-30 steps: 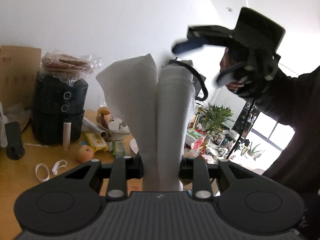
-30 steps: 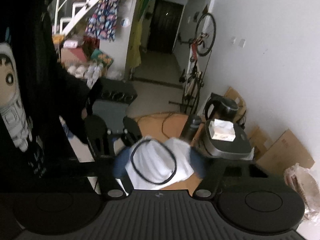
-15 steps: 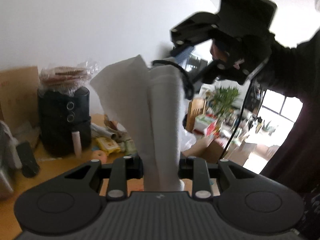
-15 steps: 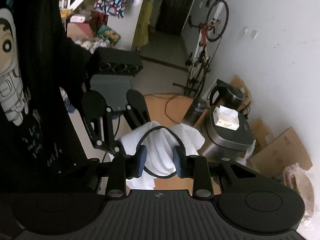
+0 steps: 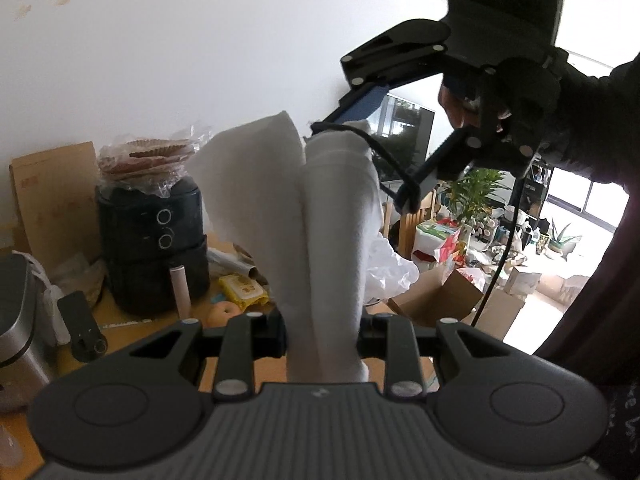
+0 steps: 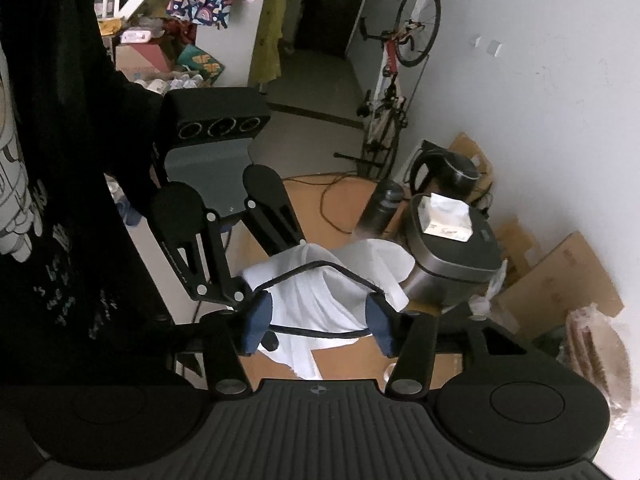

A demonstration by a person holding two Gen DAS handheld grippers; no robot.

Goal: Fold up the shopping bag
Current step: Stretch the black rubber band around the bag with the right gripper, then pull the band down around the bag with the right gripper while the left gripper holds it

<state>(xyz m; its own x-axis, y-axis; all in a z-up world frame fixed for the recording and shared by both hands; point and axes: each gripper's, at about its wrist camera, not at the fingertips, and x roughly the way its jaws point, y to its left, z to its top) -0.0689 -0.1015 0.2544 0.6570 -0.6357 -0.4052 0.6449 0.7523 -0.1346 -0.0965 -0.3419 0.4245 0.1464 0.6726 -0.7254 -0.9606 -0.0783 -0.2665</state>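
The white shopping bag (image 5: 316, 216) is folded into a thick upright bundle. My left gripper (image 5: 322, 326) is shut on its lower end and holds it up in the air. A black elastic loop (image 5: 384, 156) runs around the bundle's top. My right gripper (image 6: 316, 322) is above the bundle, open, with its blue fingers (image 6: 258, 322) inside the loop (image 6: 320, 268), stretching it wide over the bag (image 6: 320, 304). In the left wrist view the right gripper (image 5: 384, 136) is at the upper right, at the bag's top.
A wooden table (image 5: 128, 332) below holds a black air fryer (image 5: 152, 240), a steel bin (image 5: 18, 304), a cardboard tube, an apple (image 5: 222, 312) and wrappers. In the right wrist view a kettle (image 6: 446, 170), bottle (image 6: 380, 208) and steel bin (image 6: 452, 260) stand by the wall.
My right gripper has opened wider inside the black loop, stretching it out. It has shifted relative to the bag's top. My left gripper keeps its hold on the bundle.
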